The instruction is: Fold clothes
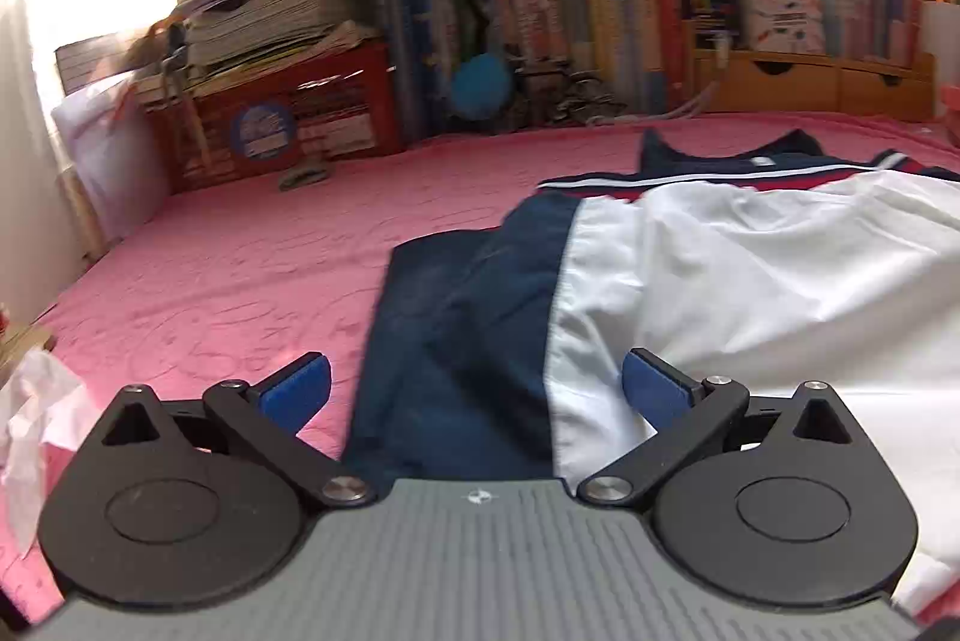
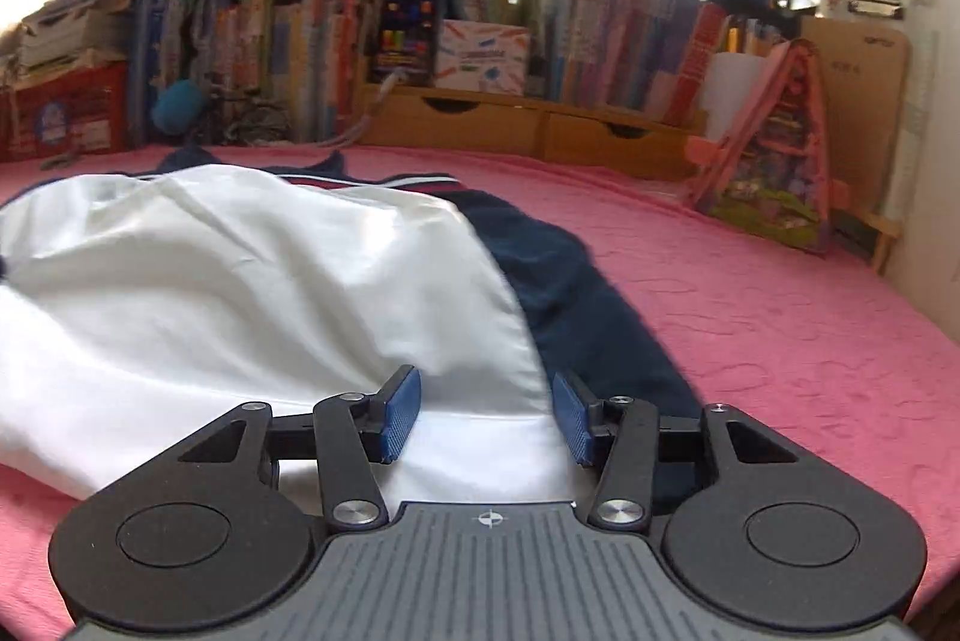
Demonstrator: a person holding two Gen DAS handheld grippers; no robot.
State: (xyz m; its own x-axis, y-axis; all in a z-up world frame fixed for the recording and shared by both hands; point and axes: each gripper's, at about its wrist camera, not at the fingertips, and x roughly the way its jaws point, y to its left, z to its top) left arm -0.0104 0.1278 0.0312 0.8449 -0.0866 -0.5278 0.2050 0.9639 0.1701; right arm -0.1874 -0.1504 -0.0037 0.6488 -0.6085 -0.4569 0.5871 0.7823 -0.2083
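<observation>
Bedspread (image 1: 210, 281) in pink carried the garment (image 1: 750, 281), a white and navy top lying flat with both navy sleeves folded along its sides. Left hand-held gripper (image 1: 477, 389) stood wide apart over the left sleeve (image 1: 456, 317), holding nothing. Right hand-held gripper (image 2: 485, 416) stood partly apart, the white hem (image 2: 480, 437) between unclamped pads. Risk: closing on one layer only, or on bedspread, would drag the fold askew.

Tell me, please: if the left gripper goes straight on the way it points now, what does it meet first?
Most likely the jacket's navy sleeve, lying on the pink bedspread directly ahead of the open left gripper. The white panel lies just beside that line; depth is unclear.
</observation>
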